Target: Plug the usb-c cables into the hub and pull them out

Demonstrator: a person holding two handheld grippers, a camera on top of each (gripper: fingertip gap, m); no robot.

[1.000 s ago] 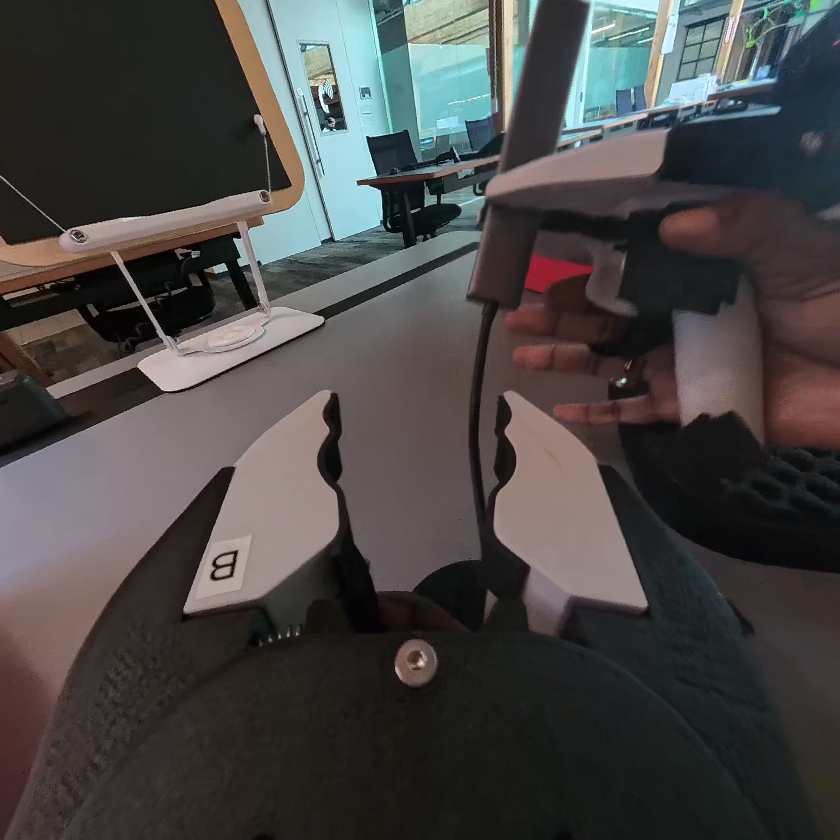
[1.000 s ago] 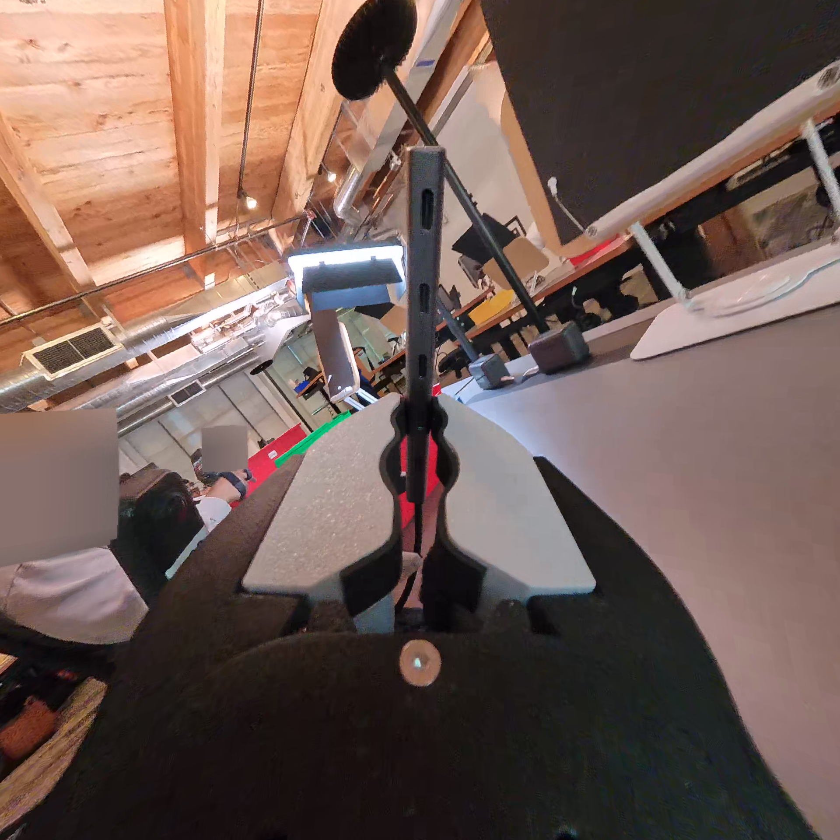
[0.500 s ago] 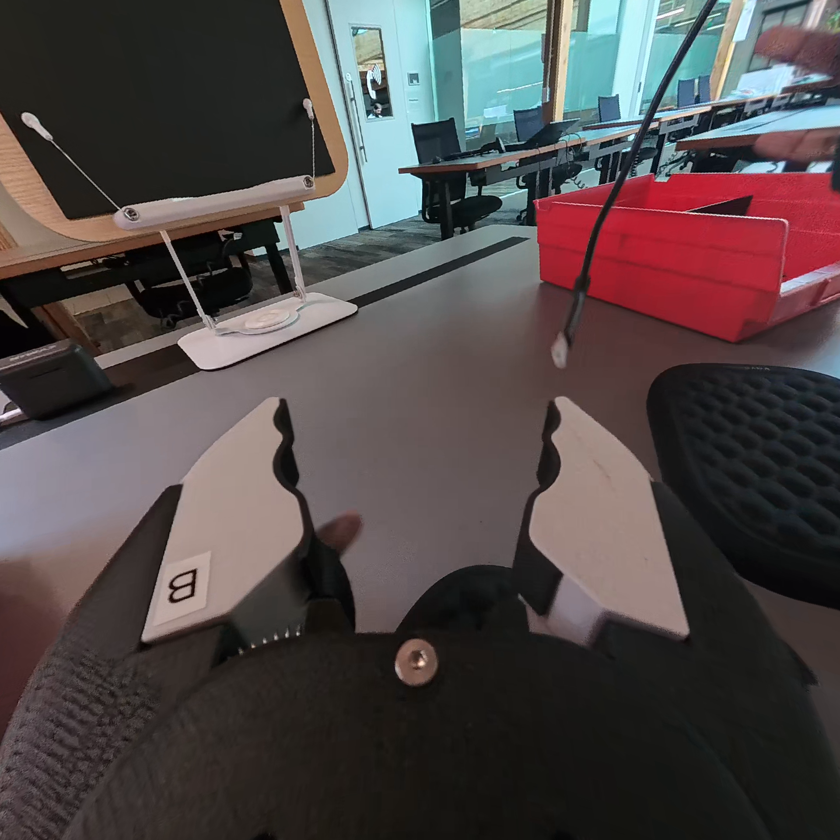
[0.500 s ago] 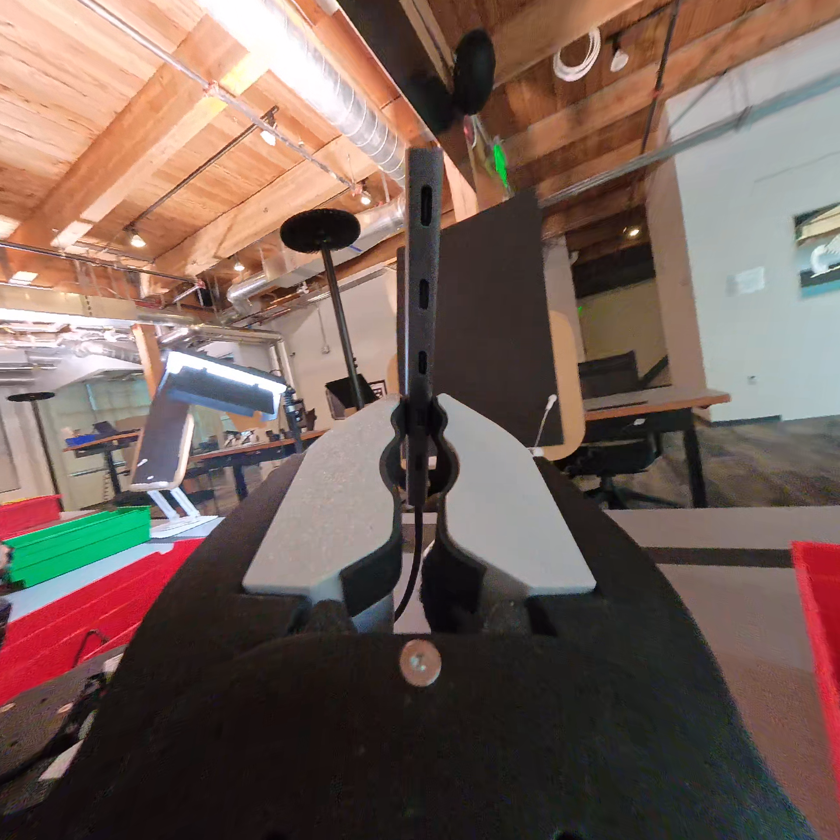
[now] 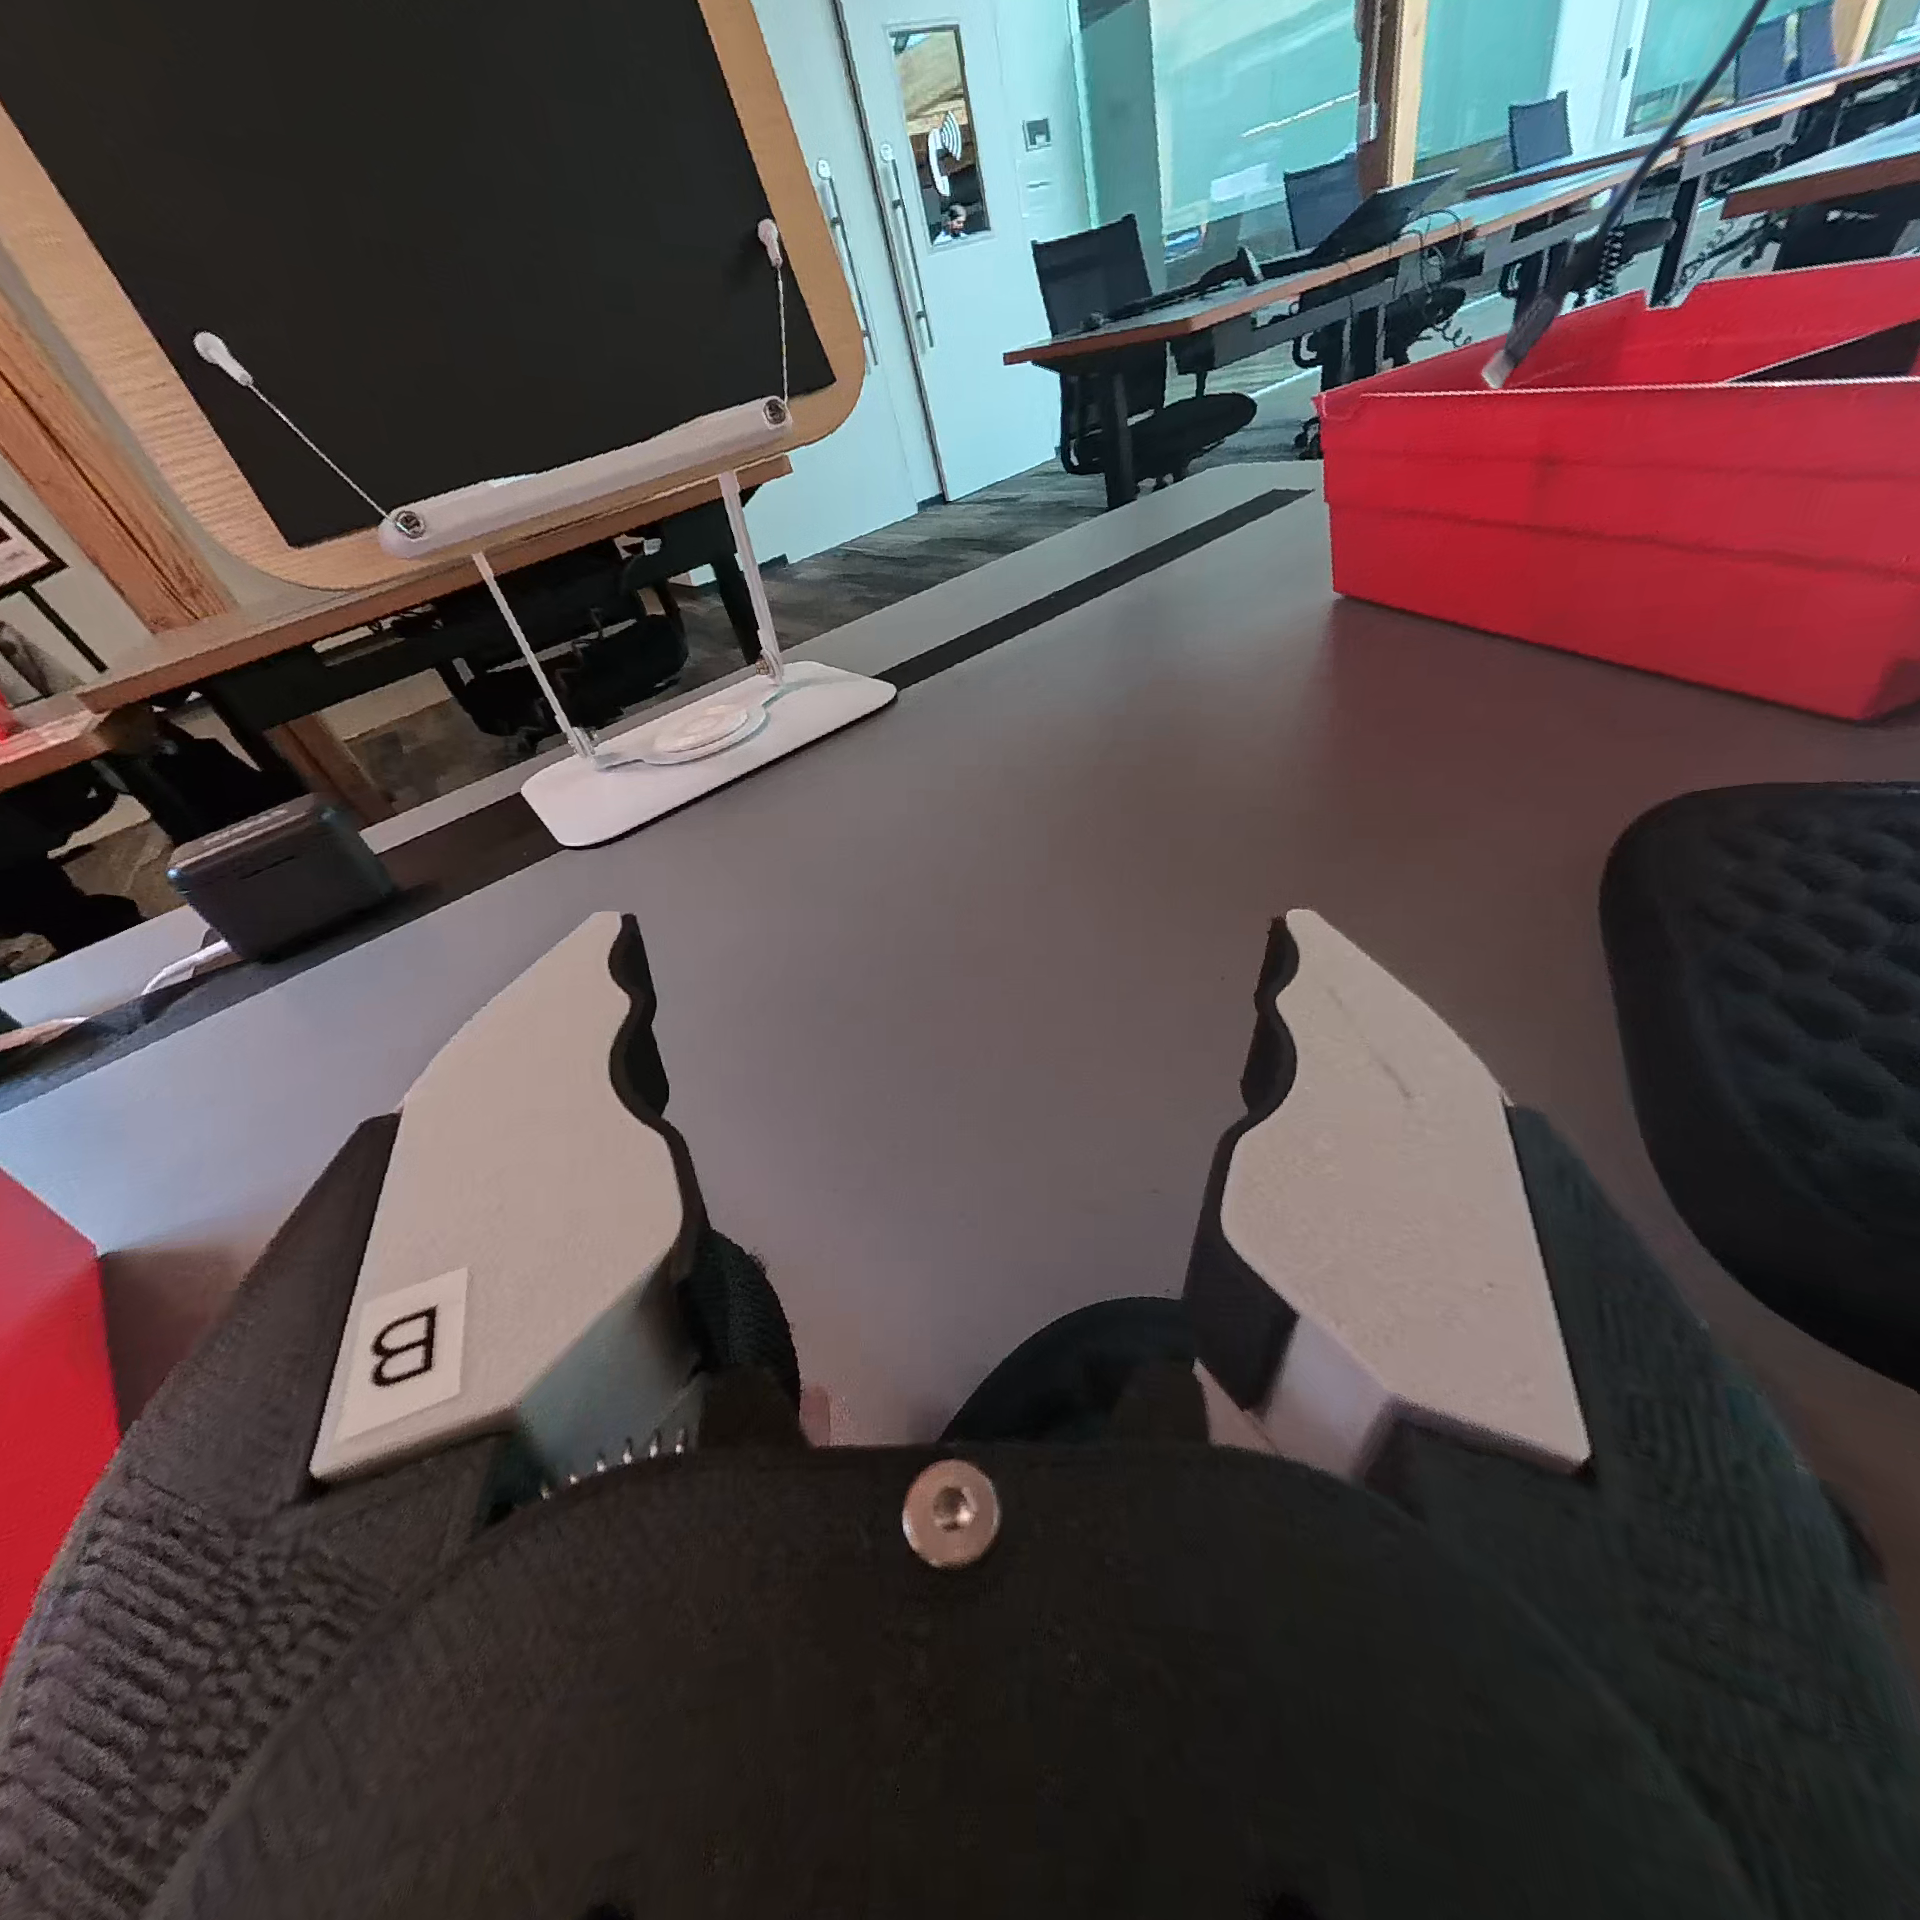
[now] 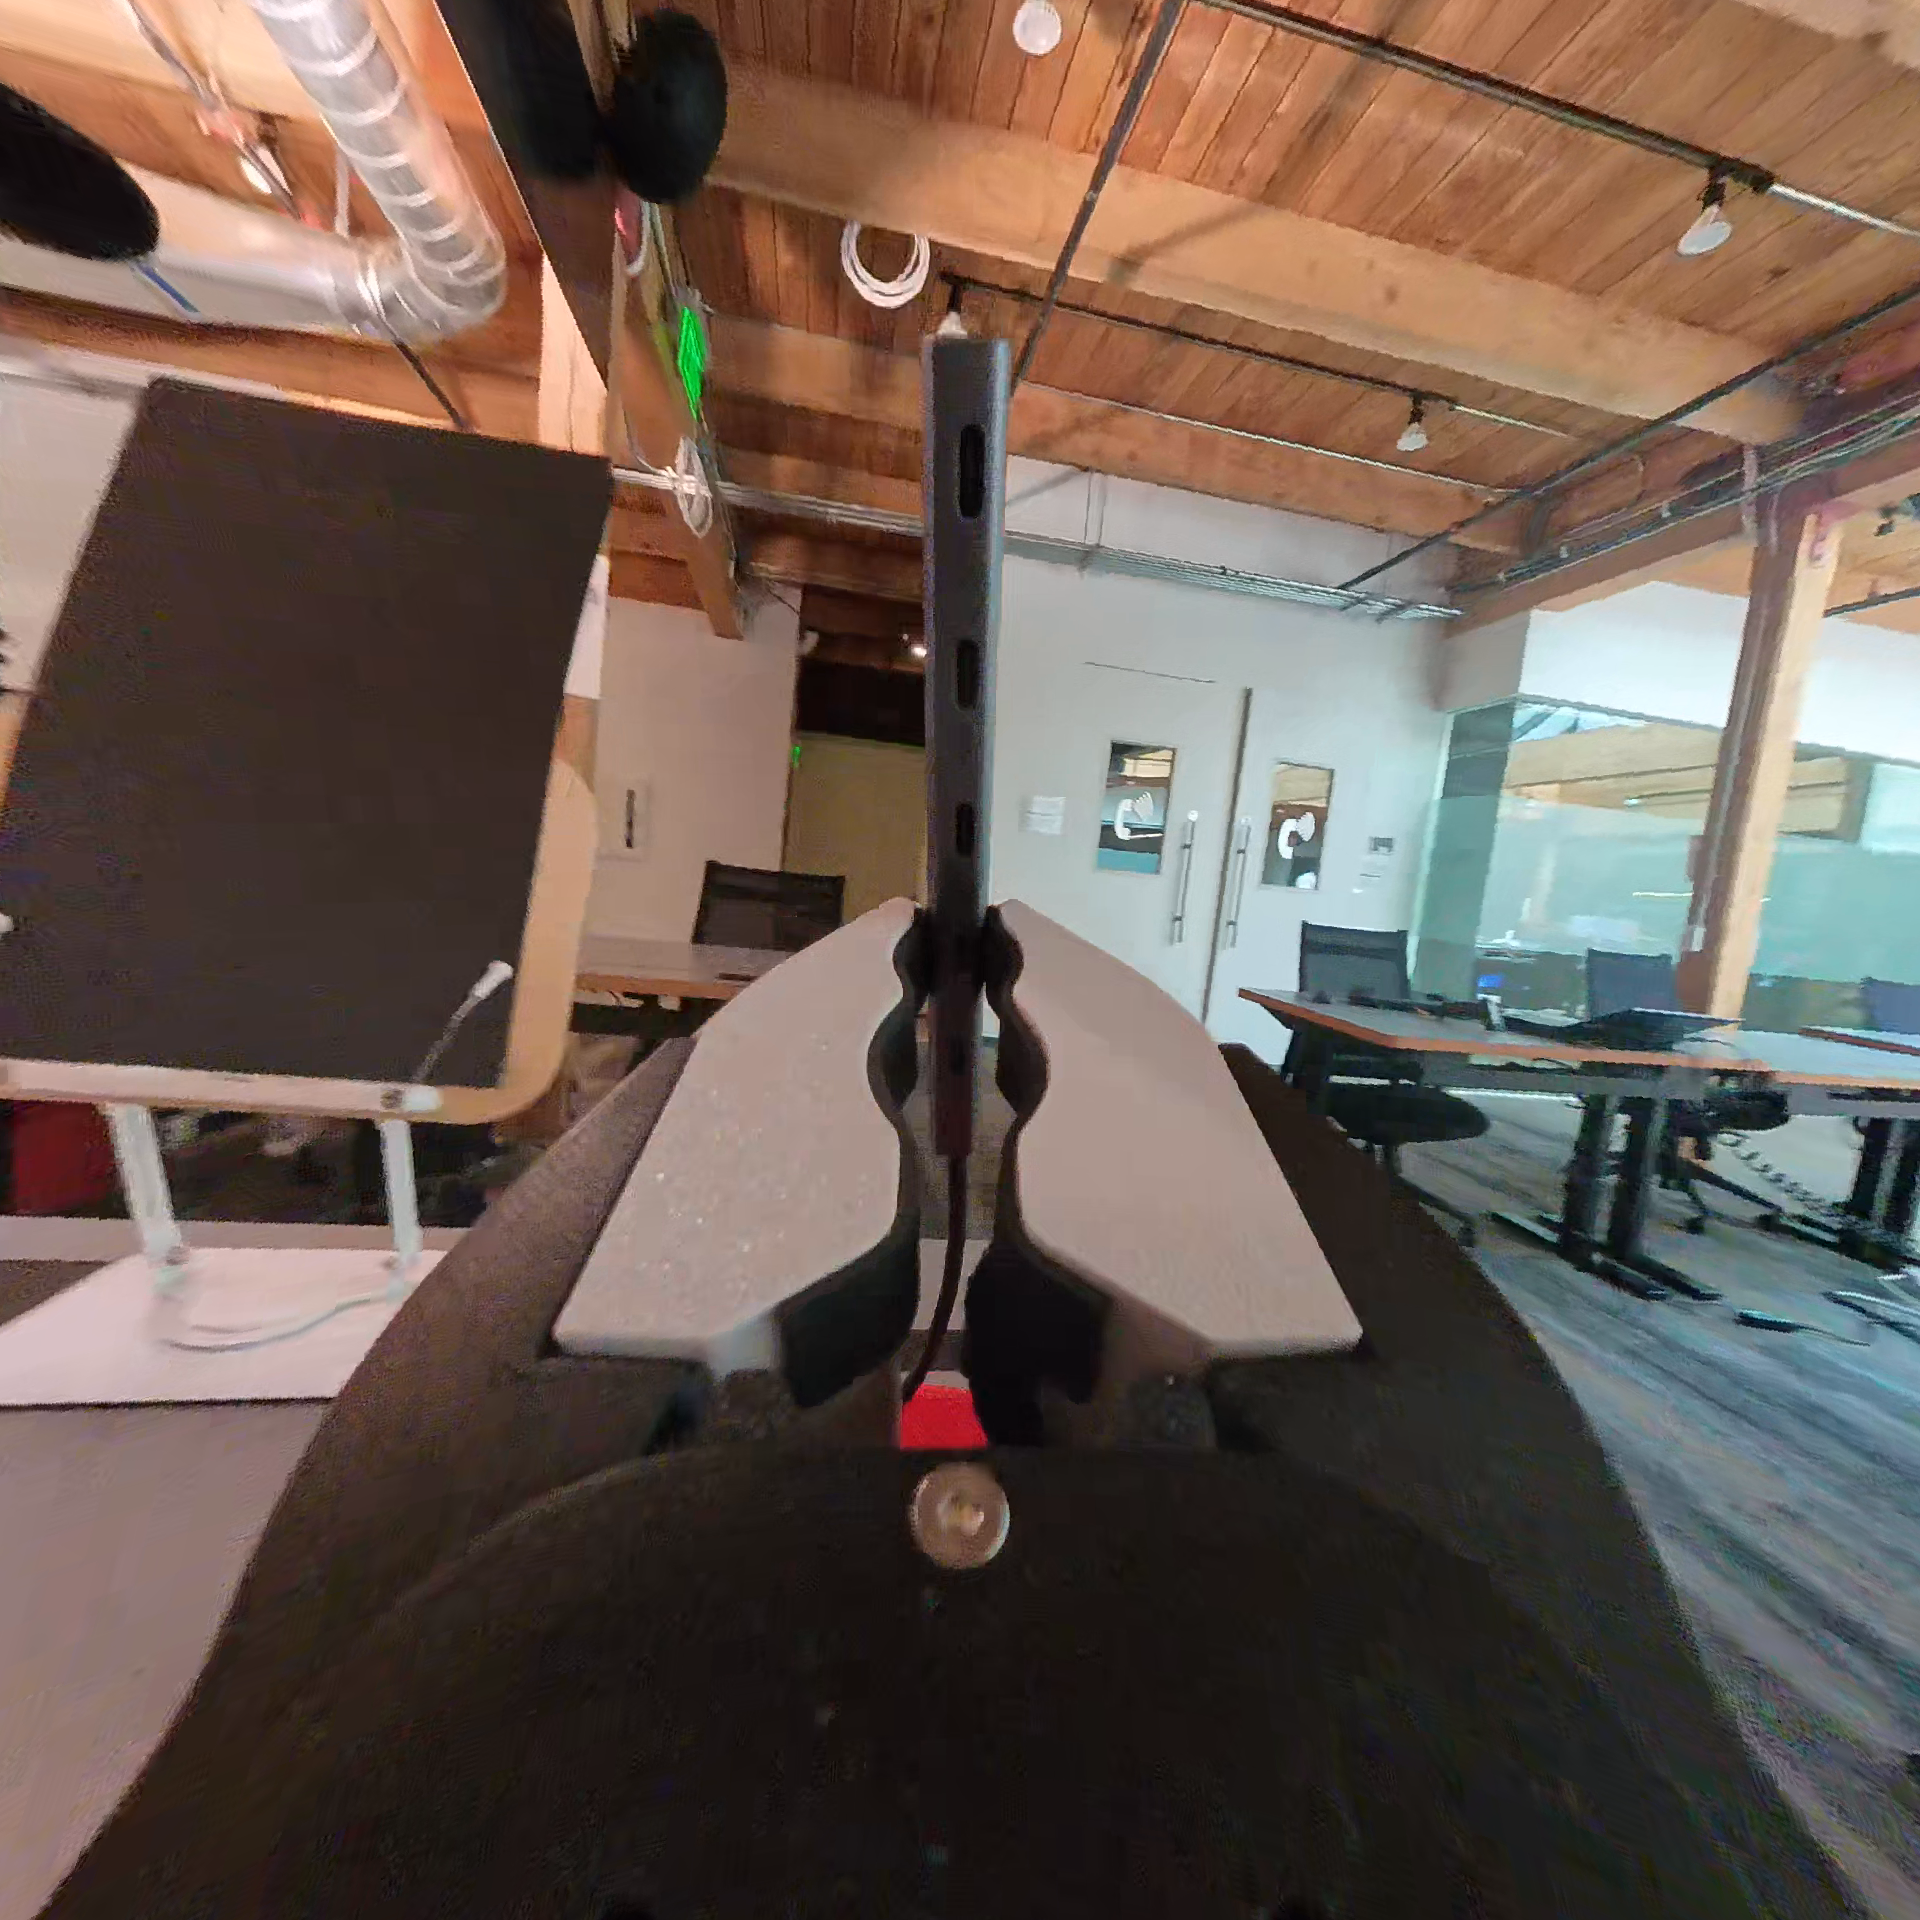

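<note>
The left gripper [image 5: 951, 1029] sits low in the frame over the grey table [image 5: 935, 831], its jaws spread wide with nothing between them. A fingertip [image 5: 816, 1415] shows just behind the jaws at the lower centre.

At the upper right of the left wrist view a black cable [image 5: 1621, 197] hangs down at a slant, its plug [image 5: 1522, 348] dangling free above the red bin [image 5: 1621, 499] and touching nothing. A black dimpled pad [image 5: 1787, 1039] lies at the right edge. Toward the upper left stands a white stand [image 5: 717, 758] carrying a dark board [image 5: 416, 249] with a wooden rim, and a small dark box [image 5: 281, 888] rests on the table near the left edge. A red corner [image 5: 47, 1371] shows at the lower left.

The right gripper [image 6: 958, 920] is raised, pointing toward the wooden ceiling [image 6: 1299, 177]. Its jaws are pressed onto the lower end of the hub [image 6: 964, 665], a slim grey bar that stands upright in the centre of the frame with three empty ports facing the camera. A thin dark lead [image 6: 935, 1320] drops from the hub's bottom end between the jaws. The board and stand appear at the left of this view, desks [image 6: 1558, 1049] and chairs at the right.
</note>
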